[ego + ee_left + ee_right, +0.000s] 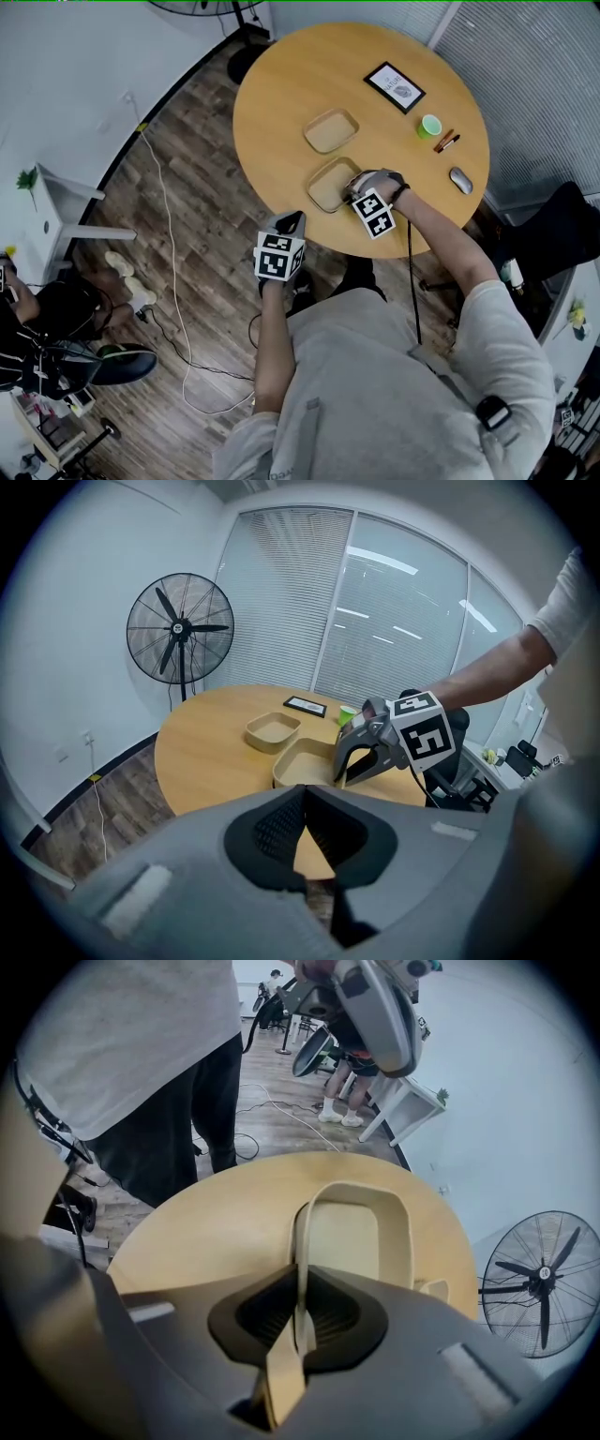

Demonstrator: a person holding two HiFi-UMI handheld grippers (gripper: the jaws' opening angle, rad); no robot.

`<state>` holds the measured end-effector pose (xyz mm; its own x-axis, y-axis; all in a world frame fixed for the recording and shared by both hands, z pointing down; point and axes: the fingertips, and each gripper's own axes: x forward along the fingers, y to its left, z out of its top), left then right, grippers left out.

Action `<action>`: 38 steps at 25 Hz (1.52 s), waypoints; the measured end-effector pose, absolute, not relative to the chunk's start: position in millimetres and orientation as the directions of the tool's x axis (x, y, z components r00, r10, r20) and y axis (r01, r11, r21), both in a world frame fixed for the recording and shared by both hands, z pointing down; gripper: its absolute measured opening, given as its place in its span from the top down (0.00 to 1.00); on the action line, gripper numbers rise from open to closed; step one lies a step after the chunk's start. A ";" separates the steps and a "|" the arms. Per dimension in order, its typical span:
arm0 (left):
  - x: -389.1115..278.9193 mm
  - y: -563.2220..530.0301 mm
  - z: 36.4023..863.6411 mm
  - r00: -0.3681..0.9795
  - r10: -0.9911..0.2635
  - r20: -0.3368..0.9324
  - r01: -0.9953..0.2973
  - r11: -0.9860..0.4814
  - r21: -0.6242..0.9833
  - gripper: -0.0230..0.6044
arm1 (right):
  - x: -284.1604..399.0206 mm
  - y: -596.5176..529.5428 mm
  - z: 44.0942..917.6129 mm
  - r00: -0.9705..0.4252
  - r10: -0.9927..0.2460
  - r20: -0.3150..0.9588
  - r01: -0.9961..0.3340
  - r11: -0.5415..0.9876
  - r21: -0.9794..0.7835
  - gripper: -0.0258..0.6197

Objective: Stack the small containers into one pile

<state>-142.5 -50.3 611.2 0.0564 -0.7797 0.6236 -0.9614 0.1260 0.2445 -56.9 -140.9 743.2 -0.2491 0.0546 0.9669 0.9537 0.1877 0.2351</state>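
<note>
Right jaws pinching the near container's rim, second one waiting beyond.

My right gripper [352, 195] has its jaws narrow, clamped on the side wall of the near container [330, 185], low centre of the frame; an edge grip should let me lift it onto the far container [331, 130] just above it. My left gripper [292, 220] hangs off the bench [281, 94] edge, jaws together and empty, out of the way. The bench is round, pale wood; plank floor [202, 141], fan [180, 630] and blinds [281, 602] behind.
</note>
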 end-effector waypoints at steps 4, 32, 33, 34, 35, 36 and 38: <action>-136.7 -50.7 614.5 0.069 -0.775 0.629 -0.962 0.116 0.248 0.96 | -51.7 -141.2 744.5 -0.226 0.059 0.972 0.956 0.204 0.210 0.89; -151.0 -129.2 618.9 0.090 -0.787 0.611 -0.955 0.105 0.276 0.96 | -84.6 -231.8 692.9 -0.317 0.113 0.942 0.865 0.441 0.238 0.86; -152.1 -132.3 619.5 0.085 -0.786 0.612 -0.955 0.111 0.276 0.96 | -91.8 -239.0 690.2 -0.336 0.106 0.936 0.858 0.446 0.257 0.86; -152.8 -135.3 619.8 0.081 -0.784 0.615 -0.954 0.117 0.275 0.96 | -98.7 -246.0 688.0 -0.353 0.102 0.930 0.849 0.453 0.273 0.87; -153.5 -138.4 620.0 0.077 -0.782 0.618 -0.954 0.122 0.273 0.96 | -105.4 -252.7 686.4 -0.368 0.099 0.924 0.840 0.462 0.285 0.86; -154.7 -141.6 619.8 0.073 -0.780 0.622 -0.954 0.127 0.271 0.96 | -112.3 -259.6 685.3 -0.382 0.095 0.919 0.832 0.469 0.297 0.86; -158.8 -146.9 619.0 0.064 -0.773 0.631 -0.954 0.138 0.266 0.96 | -125.5 -272.3 686.9 -0.401 0.084 0.912 0.821 0.475 0.317 0.86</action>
<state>-158.8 -146.9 619.0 0.0640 -0.7734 0.6307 -0.9539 0.1383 0.2663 -125.5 -272.3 686.9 -0.4010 0.0844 0.9122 0.8211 0.4747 0.3170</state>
